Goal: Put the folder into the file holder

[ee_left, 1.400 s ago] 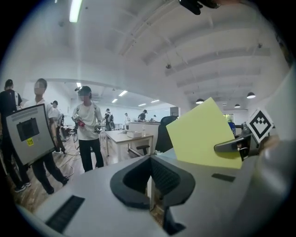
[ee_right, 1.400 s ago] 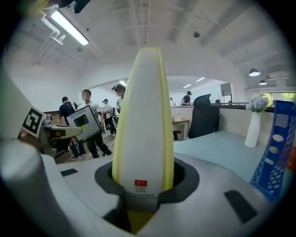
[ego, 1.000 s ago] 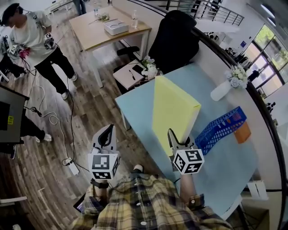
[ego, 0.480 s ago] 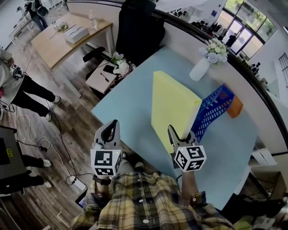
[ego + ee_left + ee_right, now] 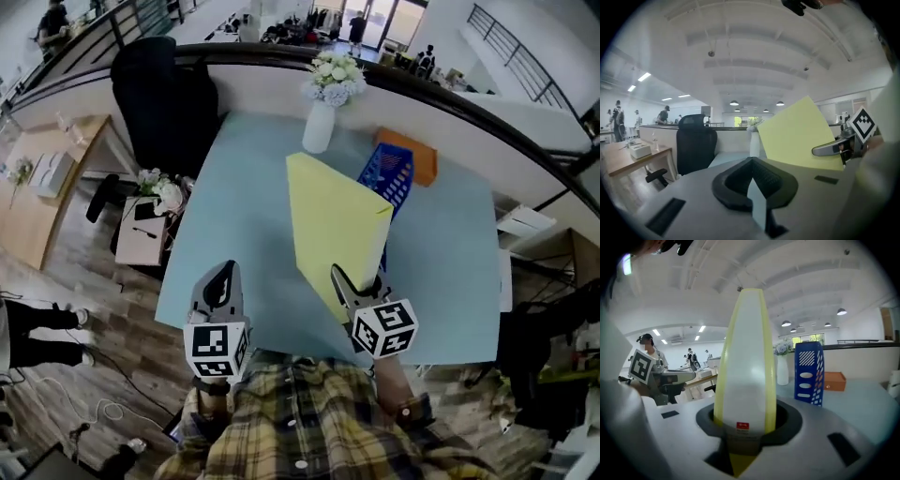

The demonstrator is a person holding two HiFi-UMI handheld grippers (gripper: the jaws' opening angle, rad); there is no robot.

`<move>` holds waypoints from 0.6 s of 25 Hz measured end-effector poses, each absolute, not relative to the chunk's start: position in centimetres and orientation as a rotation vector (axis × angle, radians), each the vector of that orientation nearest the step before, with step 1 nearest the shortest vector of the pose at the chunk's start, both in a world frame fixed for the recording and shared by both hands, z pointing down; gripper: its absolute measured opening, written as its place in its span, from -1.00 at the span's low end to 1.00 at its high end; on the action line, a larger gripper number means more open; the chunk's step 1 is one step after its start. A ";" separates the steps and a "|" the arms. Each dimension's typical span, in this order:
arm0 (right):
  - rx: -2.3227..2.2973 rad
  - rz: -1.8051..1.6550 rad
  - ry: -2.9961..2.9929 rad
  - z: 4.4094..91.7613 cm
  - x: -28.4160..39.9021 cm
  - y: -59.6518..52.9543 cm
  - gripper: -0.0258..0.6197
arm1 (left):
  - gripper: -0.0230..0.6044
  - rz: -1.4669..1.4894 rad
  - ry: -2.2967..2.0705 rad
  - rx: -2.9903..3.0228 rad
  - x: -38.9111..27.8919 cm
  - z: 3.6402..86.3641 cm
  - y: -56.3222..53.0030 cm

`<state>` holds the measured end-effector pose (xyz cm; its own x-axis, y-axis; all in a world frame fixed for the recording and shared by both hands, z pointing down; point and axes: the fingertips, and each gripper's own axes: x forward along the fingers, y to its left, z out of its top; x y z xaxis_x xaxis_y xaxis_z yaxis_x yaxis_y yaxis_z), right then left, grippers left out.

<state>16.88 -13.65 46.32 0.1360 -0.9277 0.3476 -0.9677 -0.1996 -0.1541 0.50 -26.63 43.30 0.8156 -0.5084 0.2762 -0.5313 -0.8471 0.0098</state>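
Observation:
A large yellow folder (image 5: 333,230) stands on edge above the light blue table (image 5: 234,234), and my right gripper (image 5: 354,287) is shut on its near lower corner. In the right gripper view the folder's spine (image 5: 745,357) rises straight up from between the jaws of the right gripper (image 5: 745,427). The blue mesh file holder (image 5: 386,176) stands upright on the table just behind the folder, to the right of the spine (image 5: 808,373). My left gripper (image 5: 223,283) hovers at the table's near left edge, shut and empty. From the left gripper (image 5: 752,161) the folder (image 5: 801,133) shows at the right.
A white vase with flowers (image 5: 321,122) stands at the table's far edge, an orange box (image 5: 422,161) behind the file holder. A black office chair (image 5: 159,94) and a small side table (image 5: 145,234) stand left of the table. A railing runs beyond.
The view has swung so the table now lies straight ahead. Both grippers have come round with it, the left one to the table's edge. The folder stays in the right gripper.

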 end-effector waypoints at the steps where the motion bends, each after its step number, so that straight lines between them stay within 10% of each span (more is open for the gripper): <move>1: 2.320 0.566 -1.883 46.2 17.0 -13.5 -0.45 | -0.96 0.407 -0.773 2.933 1.5 43.2 -27.0; 15: 2.668 0.611 -1.483 45.2 15.7 -7.6 -0.45 | -0.96 0.438 -0.151 3.031 7.5 43.9 -25.2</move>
